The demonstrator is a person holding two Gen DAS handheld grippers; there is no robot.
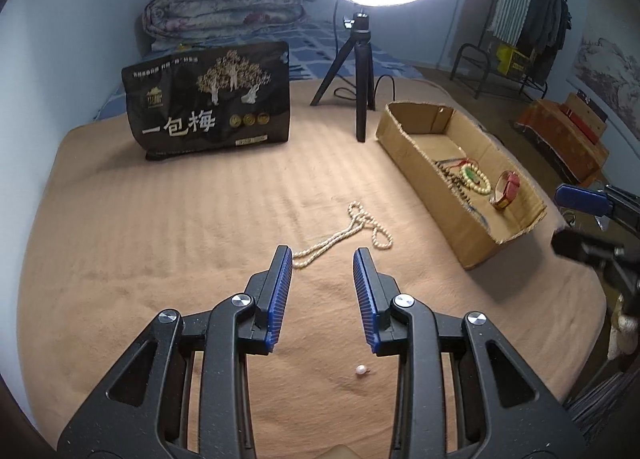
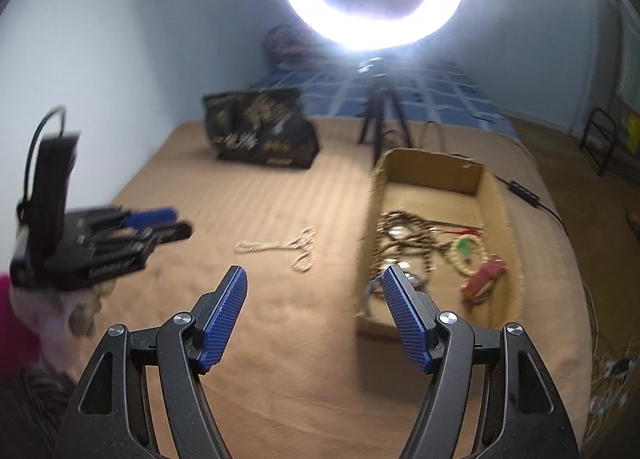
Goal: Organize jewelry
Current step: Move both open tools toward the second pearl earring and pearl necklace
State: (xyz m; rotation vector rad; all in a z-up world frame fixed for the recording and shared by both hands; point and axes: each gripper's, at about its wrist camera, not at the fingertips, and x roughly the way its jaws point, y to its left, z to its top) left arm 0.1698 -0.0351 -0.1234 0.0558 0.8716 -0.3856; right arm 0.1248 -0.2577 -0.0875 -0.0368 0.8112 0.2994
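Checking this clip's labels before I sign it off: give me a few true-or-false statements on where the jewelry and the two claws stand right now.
1. The pearl necklace lies on the tan blanket, outside the cardboard box. True.
2. The left claw is shut on the pearl necklace. False: its jaws are open and empty, just short of the necklace.
3. The red watch is in the box. True.
4. The box holds nothing but the watch. False: a pale bead bracelet and dark bead strands lie in it too.
5. The right claw grips a bracelet. False: it is open and empty.
6. A single loose pearl lies on the blanket beneath the left claw. True.
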